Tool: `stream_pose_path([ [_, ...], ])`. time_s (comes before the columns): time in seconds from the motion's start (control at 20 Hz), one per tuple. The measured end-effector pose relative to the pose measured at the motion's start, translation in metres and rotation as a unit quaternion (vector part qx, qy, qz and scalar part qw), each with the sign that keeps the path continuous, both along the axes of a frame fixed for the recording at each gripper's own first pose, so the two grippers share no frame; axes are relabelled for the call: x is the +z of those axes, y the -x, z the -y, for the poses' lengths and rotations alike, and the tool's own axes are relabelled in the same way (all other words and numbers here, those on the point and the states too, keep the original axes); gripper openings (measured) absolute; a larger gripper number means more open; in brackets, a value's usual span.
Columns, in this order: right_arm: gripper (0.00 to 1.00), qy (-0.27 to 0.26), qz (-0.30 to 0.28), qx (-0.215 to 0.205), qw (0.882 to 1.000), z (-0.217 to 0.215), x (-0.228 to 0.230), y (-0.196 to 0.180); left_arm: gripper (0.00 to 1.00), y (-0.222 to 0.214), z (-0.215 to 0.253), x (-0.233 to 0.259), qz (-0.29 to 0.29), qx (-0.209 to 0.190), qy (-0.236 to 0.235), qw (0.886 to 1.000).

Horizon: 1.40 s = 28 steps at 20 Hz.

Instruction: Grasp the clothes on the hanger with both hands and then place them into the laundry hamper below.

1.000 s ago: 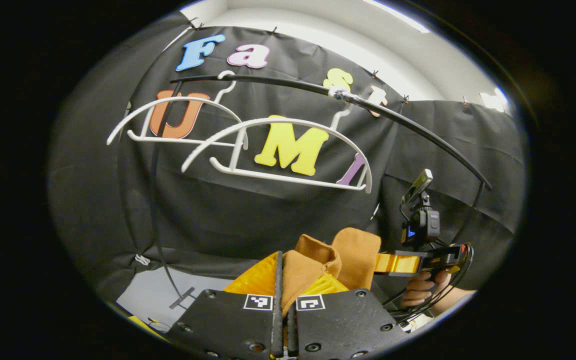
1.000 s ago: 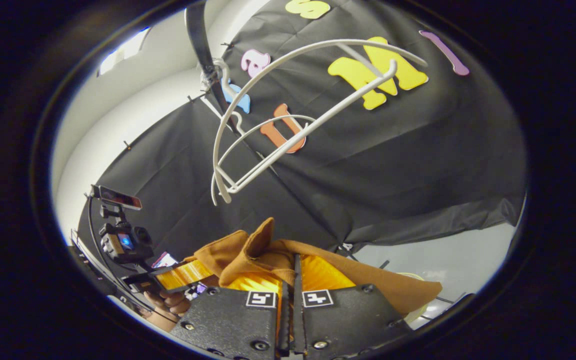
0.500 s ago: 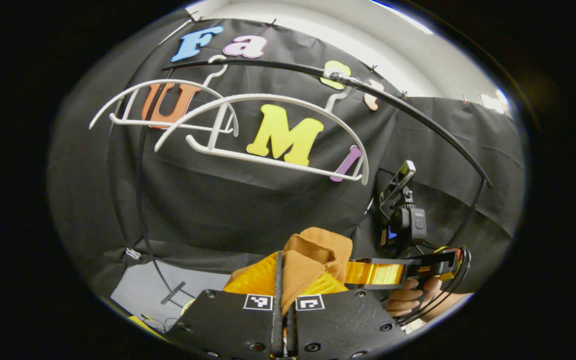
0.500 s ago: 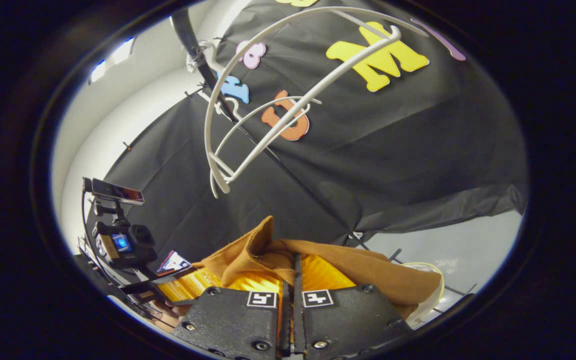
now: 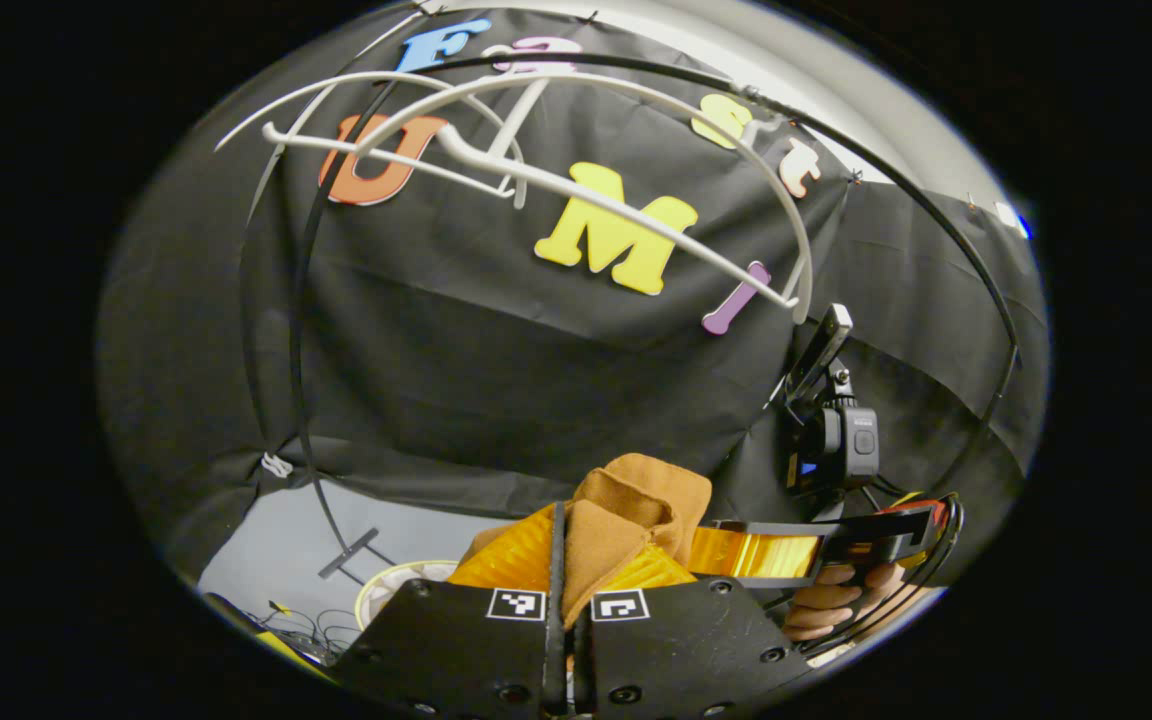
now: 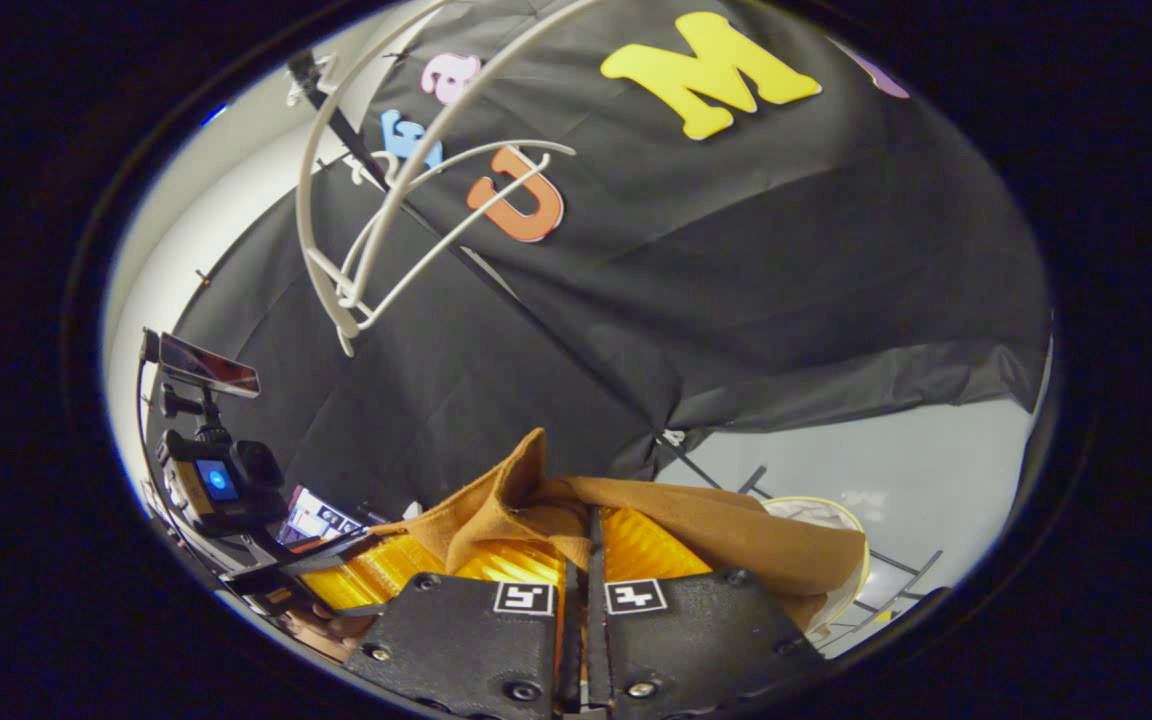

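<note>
Left gripper view: we see our left gripper (image 5: 564, 560) pinching the brown garment (image 5: 636, 500); our right gripper (image 6: 581, 565) pinches it too, below the white hangers (image 6: 356, 230).

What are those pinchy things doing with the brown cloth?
A person holds two grippers. The left gripper and the right gripper are each shut on the brown garment, which is off the white hangers above. The laundry hamper waits below; the garment is not in it yet.

light: dim booth, bright white wall above | focus: sharp | edges: strong fisheye bending
</note>
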State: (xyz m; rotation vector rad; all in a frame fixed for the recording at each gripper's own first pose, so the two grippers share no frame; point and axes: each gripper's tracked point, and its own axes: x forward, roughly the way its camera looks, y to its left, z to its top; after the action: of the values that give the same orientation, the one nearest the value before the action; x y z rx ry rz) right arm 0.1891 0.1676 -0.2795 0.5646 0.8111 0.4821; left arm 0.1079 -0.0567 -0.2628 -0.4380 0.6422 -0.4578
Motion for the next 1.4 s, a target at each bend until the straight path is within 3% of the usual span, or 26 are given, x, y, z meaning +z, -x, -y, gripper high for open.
stream_pose_path([
  [0.3,0.06,0.053,-0.06,-0.022,0.997,0.015,-0.062,-0.004,0.03,-0.002,-0.002,-0.061,-0.062,0.007,-0.034,0.997],
  [0.35,0.06,0.064,-0.065,-0.027,0.996,0.019,-0.07,-0.006,0.1,-0.005,0.001,-0.067,-0.07,0.01,-0.039,0.997],
  [0.5,0.02,0.099,-0.083,-0.036,0.991,0.031,-0.093,-0.002,0.03,-0.004,0.002,-0.089,-0.102,0.012,-0.054,0.993],
  [0.65,0.13,0.136,-0.113,-0.038,0.983,0.041,-0.119,0.007,0.1,0.008,-0.004,-0.118,-0.138,0.015,-0.082,0.987],
  [0.7,0.09,0.148,-0.123,-0.027,0.981,0.043,-0.129,0.014,0.03,0.013,0.0,-0.127,-0.155,0.011,-0.086,0.984],
  [0.85,0.23,0.16,-0.137,-0.007,0.977,0.044,-0.139,0.033,0.04,0.025,-0.002,-0.154,-0.193,0.008,-0.091,0.977],
  [0.95,0.35,0.162,-0.131,-0.01,0.978,0.046,-0.134,0.032,0.11,0.027,0.005,-0.151,-0.2,0.006,-0.075,0.977],
  [1.15,0.43,0.199,-0.107,-0.026,0.974,0.068,-0.125,0.032,0.24,0.027,-0.003,-0.148,-0.208,0.015,-0.093,0.974],
  [1.3,0.49,0.238,-0.087,-0.044,0.966,0.089,-0.109,0.039,0.24,0.034,-0.01,-0.153,-0.227,0.027,-0.108,0.968],
  [1.35,0.6,0.248,-0.079,-0.047,0.964,0.094,-0.101,0.041,0.24,0.039,-0.015,-0.156,-0.235,0.03,-0.116,0.965],
  [1.4,0.62,0.26,-0.076,-0.052,0.961,0.097,-0.099,0.044,0.24,0.044,-0.02,-0.16,-0.244,0.035,-0.127,0.961],
])
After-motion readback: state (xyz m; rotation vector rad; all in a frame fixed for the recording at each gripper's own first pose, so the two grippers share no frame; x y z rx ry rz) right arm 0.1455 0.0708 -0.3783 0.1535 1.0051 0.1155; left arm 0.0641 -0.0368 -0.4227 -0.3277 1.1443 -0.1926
